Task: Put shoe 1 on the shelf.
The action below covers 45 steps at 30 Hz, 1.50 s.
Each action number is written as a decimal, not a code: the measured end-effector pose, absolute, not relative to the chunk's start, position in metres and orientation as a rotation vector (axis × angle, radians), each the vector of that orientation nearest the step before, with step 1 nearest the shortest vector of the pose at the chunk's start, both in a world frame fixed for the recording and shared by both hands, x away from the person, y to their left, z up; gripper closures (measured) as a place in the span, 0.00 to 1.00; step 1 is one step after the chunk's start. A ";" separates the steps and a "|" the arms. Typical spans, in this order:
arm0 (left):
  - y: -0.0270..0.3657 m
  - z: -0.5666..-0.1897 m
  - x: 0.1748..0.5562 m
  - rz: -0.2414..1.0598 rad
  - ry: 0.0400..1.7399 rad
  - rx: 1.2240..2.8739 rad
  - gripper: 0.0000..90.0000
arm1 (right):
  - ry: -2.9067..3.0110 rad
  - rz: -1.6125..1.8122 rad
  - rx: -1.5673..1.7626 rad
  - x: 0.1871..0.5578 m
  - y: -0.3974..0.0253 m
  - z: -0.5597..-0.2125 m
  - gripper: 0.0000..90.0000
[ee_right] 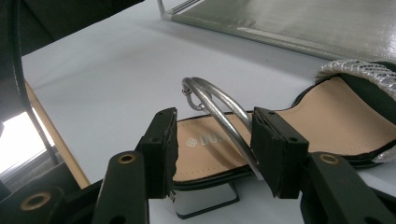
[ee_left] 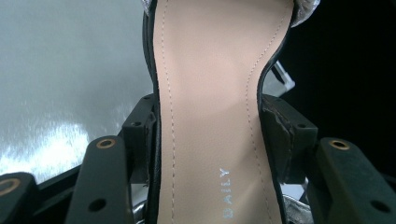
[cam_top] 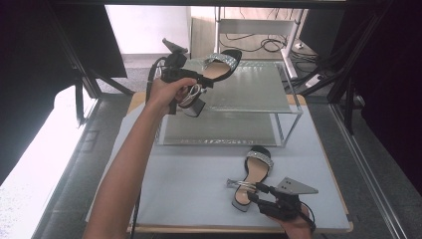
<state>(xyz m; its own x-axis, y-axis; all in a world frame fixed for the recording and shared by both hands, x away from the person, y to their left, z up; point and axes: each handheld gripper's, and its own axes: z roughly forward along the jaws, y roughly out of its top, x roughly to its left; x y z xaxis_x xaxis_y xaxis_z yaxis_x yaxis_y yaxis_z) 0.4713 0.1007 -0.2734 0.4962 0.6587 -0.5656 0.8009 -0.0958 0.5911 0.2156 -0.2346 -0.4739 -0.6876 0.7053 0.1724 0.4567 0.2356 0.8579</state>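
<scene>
Pale blue-grey table top (cam_top: 199, 184) on wooden board, under both tongs. Grey floor (cam_top: 84, 164) left of left tongs, bright glare patch (cam_top: 35, 164) on it. Black curtains (cam_top: 30, 59) on both sides. Beyond left tongs: white wall (cam_top: 144, 27), metal frame (cam_top: 254, 25), tangled cables (cam_top: 268, 45).
</scene>
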 end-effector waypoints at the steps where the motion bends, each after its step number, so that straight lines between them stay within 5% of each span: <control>1: 0.100 -0.274 0.476 -0.198 1.229 1.810 0.49 | 2.256 1.439 1.090 0.216 -0.234 -0.473 0.56; 32: 0.101 -0.298 0.532 -0.053 1.547 1.688 0.49 | 2.256 1.436 1.086 0.220 -0.229 -0.475 0.56; 45: 0.082 -0.313 0.548 0.004 1.663 1.796 0.48 | 2.252 1.432 1.083 0.220 -0.228 -0.476 0.56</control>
